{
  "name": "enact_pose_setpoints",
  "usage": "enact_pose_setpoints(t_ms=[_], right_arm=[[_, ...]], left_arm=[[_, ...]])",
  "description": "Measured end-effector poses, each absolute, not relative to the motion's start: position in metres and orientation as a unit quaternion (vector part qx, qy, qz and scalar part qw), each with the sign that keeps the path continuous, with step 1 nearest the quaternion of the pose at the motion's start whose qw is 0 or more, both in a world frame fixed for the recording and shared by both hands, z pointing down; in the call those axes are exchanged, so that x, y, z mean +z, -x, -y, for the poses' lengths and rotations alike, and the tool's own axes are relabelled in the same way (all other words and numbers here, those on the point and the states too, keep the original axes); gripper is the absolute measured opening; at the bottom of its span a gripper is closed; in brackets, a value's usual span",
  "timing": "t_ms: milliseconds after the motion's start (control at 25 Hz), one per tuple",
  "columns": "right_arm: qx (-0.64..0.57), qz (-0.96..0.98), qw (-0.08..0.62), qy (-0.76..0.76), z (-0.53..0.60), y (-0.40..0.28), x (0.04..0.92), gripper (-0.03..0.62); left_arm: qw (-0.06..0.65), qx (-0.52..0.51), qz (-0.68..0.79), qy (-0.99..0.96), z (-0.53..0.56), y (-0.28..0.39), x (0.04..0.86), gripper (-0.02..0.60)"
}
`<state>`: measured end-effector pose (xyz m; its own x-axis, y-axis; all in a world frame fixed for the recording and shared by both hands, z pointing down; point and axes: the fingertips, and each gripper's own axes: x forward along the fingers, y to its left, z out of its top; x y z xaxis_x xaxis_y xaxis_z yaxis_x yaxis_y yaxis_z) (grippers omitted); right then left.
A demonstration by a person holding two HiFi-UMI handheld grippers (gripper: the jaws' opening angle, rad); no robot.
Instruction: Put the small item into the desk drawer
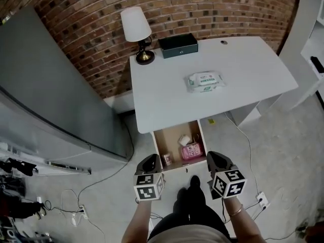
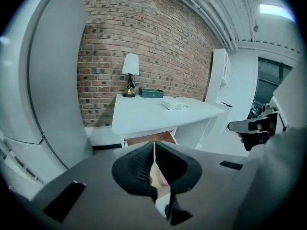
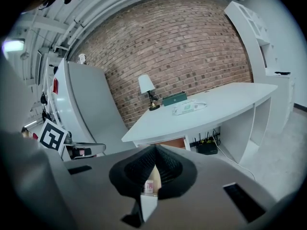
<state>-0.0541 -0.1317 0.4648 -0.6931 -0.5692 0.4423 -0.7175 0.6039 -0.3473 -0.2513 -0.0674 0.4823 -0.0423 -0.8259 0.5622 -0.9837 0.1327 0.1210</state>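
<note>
The desk drawer (image 1: 173,132) stands pulled out under the front of the white desk (image 1: 167,100). Inside it lie a pink box (image 1: 191,151), a small white item (image 1: 184,140) and a tiny bottle (image 1: 166,159). My left gripper (image 1: 150,161) hovers at the drawer's near left corner, and its jaws meet with nothing between them (image 2: 154,145). At the near right corner is my right gripper (image 1: 216,159), tips together and empty too (image 3: 154,150). Through its gap the tiny bottle (image 3: 149,187) shows below. A pack of wet wipes (image 1: 205,81) lies on the desk top.
A table lamp (image 1: 136,32) and a dark box (image 1: 178,45) stand at the desk's back by the brick wall. A tall grey cabinet (image 1: 50,95) fills the left. White shelving (image 1: 314,39) rises at the right. Cables and a socket strip (image 1: 81,211) lie on the floor.
</note>
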Motion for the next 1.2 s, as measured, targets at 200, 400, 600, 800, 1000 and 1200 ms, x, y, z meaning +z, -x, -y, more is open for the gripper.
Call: enact_pose_setpoints(t_ms=[200, 400, 600, 800, 1000, 1200], right_arm=[[0.245, 0.893, 0.14, -0.349, 0.122, 0.065, 0.454, 0.006], [0.237, 0.899, 0.143, -0.339, 0.112, 0.072, 0.45, 0.005], [0.228, 0.903, 0.145, -0.335, 0.104, 0.081, 0.446, 0.005], [0.221, 0.905, 0.145, -0.332, 0.098, 0.087, 0.441, 0.005], [0.216, 0.906, 0.145, -0.334, 0.096, 0.089, 0.437, 0.005], [0.216, 0.904, 0.138, -0.341, 0.095, 0.091, 0.434, 0.005]], left_arm=[[0.252, 0.135, 0.718, -0.634, 0.05, 0.26, 0.469, 0.029], [0.248, 0.122, 0.728, -0.627, 0.034, 0.269, 0.461, 0.029], [0.247, 0.115, 0.734, -0.622, 0.02, 0.28, 0.458, 0.029], [0.245, 0.108, 0.738, -0.619, 0.013, 0.287, 0.453, 0.029], [0.243, 0.101, 0.74, -0.619, 0.009, 0.291, 0.448, 0.029], [0.242, 0.097, 0.738, -0.622, 0.006, 0.294, 0.446, 0.029]])
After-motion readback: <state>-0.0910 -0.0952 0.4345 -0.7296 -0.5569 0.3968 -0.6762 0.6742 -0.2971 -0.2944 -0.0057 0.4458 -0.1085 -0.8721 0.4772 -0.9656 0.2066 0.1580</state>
